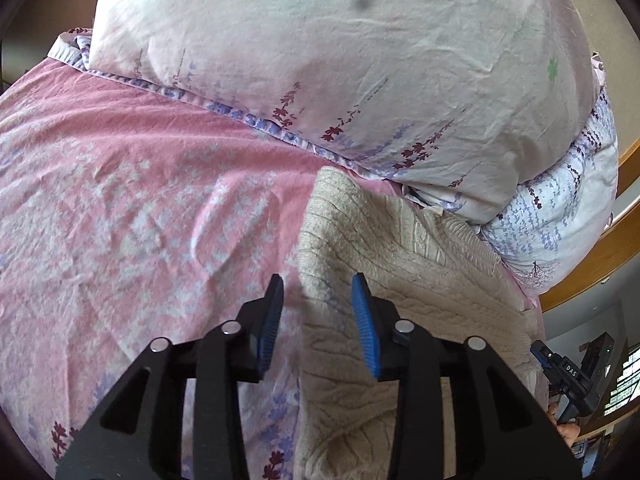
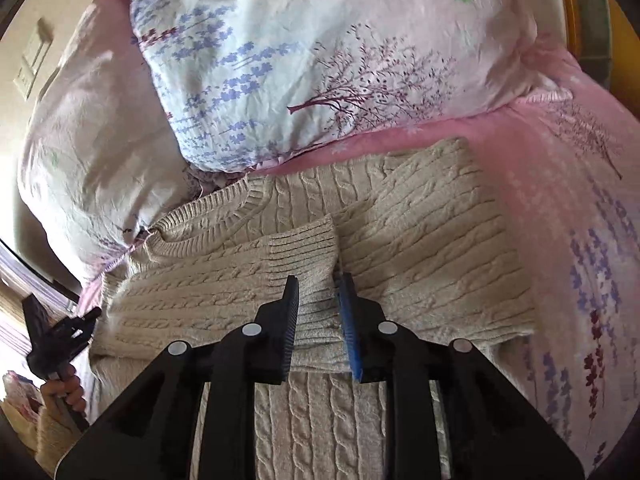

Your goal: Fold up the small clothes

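Right wrist view shows a beige cable-knit sweater (image 2: 420, 240) lying on a pink floral bedsheet (image 2: 568, 208), its ribbed neckline toward the far left and one sleeve folded across the body so that the ribbed cuff (image 2: 302, 256) ends just in front of the tongs. Beyond the sweater, touching its far edge, a pale pillow printed with lavender sprigs and a tree (image 2: 320, 68) blocks the far side, and a bulky pale pink duvet (image 2: 88, 148) crowds the far left, pressing against the neckline. A wooden bed frame edge (image 2: 568, 4) shows at the far right corner. The right gripper (image 2: 318, 304) hangs low over the folded sleeve with its jaws parted a little, the cuff's knit lying between them; whether the pads actually pinch the fabric I cannot tell. At the near left edge the other tool appears, blurred, with a hand (image 2: 64, 392) around its handle. Left wrist view has the left gripper (image 1: 318, 308) hovering over the sweater's left edge where it meets the sheet, jaws spread wide and holding nothing, its blue pads (image 1: 366, 328) clear of the knit.
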{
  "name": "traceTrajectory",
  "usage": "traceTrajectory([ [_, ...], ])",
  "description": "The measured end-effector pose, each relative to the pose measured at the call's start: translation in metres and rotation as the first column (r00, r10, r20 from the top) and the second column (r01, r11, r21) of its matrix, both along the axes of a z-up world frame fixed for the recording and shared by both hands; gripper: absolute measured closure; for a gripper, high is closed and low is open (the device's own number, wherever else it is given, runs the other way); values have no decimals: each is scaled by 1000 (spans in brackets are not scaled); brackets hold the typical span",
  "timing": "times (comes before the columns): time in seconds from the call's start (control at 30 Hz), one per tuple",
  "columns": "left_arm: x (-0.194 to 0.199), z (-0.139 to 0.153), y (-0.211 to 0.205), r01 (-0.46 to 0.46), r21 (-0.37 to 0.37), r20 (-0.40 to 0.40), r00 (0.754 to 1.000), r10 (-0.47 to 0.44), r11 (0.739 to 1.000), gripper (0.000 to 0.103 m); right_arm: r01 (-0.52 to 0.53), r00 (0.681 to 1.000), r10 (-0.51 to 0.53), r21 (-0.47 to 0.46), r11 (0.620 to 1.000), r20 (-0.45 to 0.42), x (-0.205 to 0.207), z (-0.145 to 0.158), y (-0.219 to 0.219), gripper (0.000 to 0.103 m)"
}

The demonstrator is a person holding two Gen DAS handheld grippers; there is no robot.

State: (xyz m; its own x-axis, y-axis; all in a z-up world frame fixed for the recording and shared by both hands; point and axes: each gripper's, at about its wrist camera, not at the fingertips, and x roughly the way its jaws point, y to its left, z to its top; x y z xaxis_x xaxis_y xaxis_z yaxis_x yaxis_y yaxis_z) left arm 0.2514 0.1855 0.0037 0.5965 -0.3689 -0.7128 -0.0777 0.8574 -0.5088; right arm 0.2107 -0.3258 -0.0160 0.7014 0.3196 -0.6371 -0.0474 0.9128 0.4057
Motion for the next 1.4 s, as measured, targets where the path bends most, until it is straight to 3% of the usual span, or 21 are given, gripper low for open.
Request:
traceTrajectory([
  [0.1,-18,6,2,10,6,10,1000,-10,1000,62,-43,999,44,-39,998,12,-5,-1,10,80],
  [0.17,-32,11,5,14,-7,10,1000,-14,1000,62,-75,995,71,-57,996,-68,5,-12,15,80],
  [0.2,-41,15,7,16,-15,16,1000,-16,1000,61,-71,996,68,-49,996,-59,3,-9,12,80],
  [0.27,-65,22,10,28,-17,34,999,-27,999,49,-62,993,66,45,997,-100,-1,-6,-1,78],
  [0.33,-94,28,14,36,7,48,998,-36,999,35,-76,991,89,135,988,-98,-18,-1,-18,64],
  [0.4,-124,33,16,58,12,66,996,-59,998,31,-60,995,70,142,988,-66,-45,3,-36,47],
  [0.53,-170,37,15,34,76,47,998,-38,997,5,-9,998,20,181,983,-60,-94,-1,-77,47],
  [0.7,-205,33,0,58,191,33,997,-65,980,2,45,995,-26,185,982,-100,-140,-19,-110,48],
  [0.83,-222,28,-22,123,228,21,991,-131,966,2,36,994,-12,219,975,-111,-159,-30,-116,53],
  [1.07,-232,10,-40,169,221,-59,985,-159,961,2,-29,989,72,316,948,-126,-183,-45,-111,57],
  [1.23,-250,10,-45,177,174,-55,984,-170,969,3,-123,975,190,427,896,-119,-202,-53,-98,63],
  [1.4,-269,14,-53,199,110,-54,980,-194,974,17,-219,949,300,484,847,-94,-218,-57,-80,73],
])
